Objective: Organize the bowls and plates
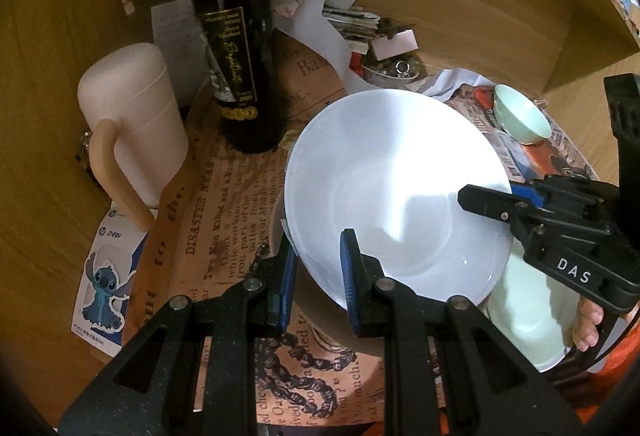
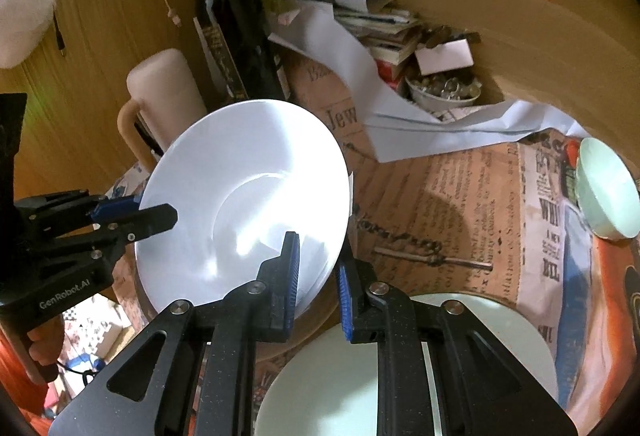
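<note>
A white deep plate [image 1: 396,179] is held tilted above the table by both grippers. My left gripper [image 1: 318,276] clamps its near rim between blue pads. My right gripper [image 2: 318,286] clamps the opposite rim of the same plate [image 2: 244,195]; it shows in the left wrist view at the right [image 1: 500,203]. A pale green plate [image 2: 360,376] lies below the right gripper, also in the left wrist view [image 1: 528,320]. A small pale green bowl [image 1: 520,115] stands on the newspaper at the right, seen in the right wrist view too [image 2: 608,187].
A dark wine bottle [image 1: 236,35] and a cream lidded mug [image 1: 132,115] stand behind the plate. Newspaper [image 2: 460,203] covers the table. Papers, books and a small bowl of trinkets [image 2: 444,91] crowd the back by the wooden wall.
</note>
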